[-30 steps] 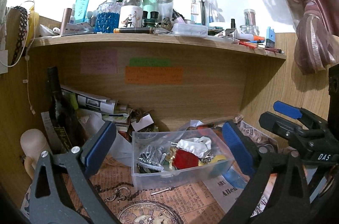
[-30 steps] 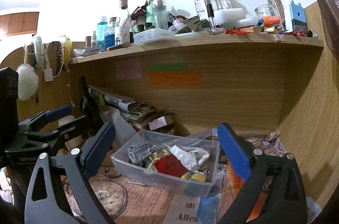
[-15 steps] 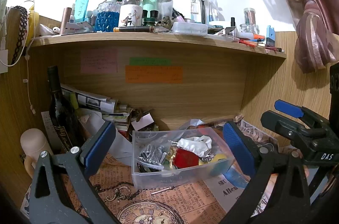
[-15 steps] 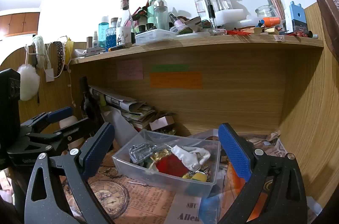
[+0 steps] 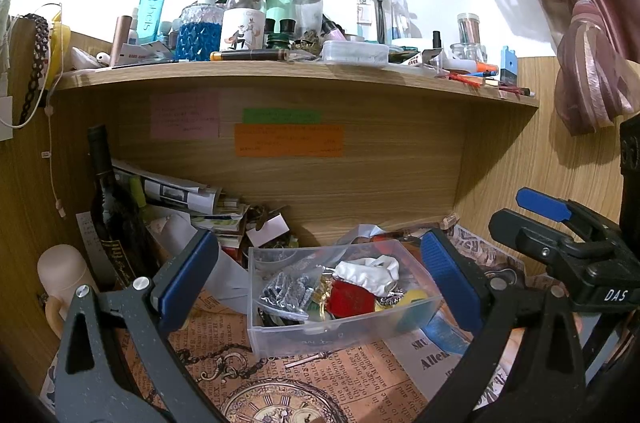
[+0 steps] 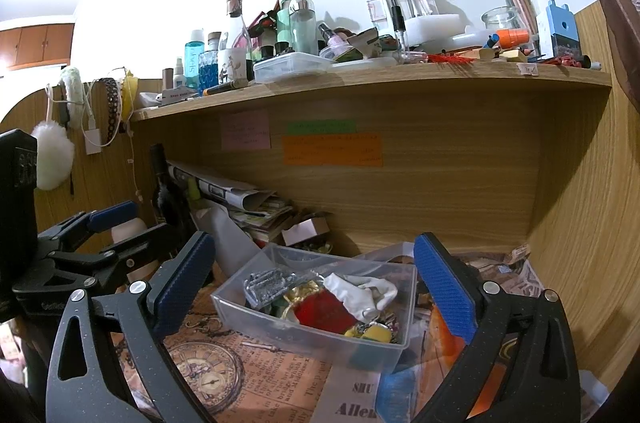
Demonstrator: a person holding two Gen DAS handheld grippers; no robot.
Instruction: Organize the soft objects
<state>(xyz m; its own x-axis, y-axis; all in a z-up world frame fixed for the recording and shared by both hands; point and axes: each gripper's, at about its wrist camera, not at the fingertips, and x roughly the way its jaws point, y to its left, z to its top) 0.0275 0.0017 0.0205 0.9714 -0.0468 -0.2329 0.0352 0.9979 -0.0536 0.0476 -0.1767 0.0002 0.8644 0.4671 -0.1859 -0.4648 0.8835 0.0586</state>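
Observation:
A clear plastic bin (image 5: 280,333) sits on the printed desk mat under the shelf; it also shows in the right wrist view (image 6: 304,337). It holds a white cloth (image 5: 368,271), a red soft piece (image 5: 352,299), a yellow item (image 5: 414,297) and a bag of silver bits (image 5: 286,293). My left gripper (image 5: 320,279) is open and empty, its blue pads either side of the bin, short of it. My right gripper (image 6: 316,283) is open and empty, also facing the bin. Each gripper shows in the other's view.
A dark wine bottle (image 5: 110,219) and stacked papers (image 5: 184,193) stand at the left behind the bin. The wooden shelf (image 5: 280,73) above carries several bottles and jars. A wood side panel (image 6: 580,223) closes the right. A curtain (image 5: 592,63) hangs at the far right.
Both views have shifted only slightly; the bin sits a touch lower and nearer in the frames. Both grippers stay open and empty.

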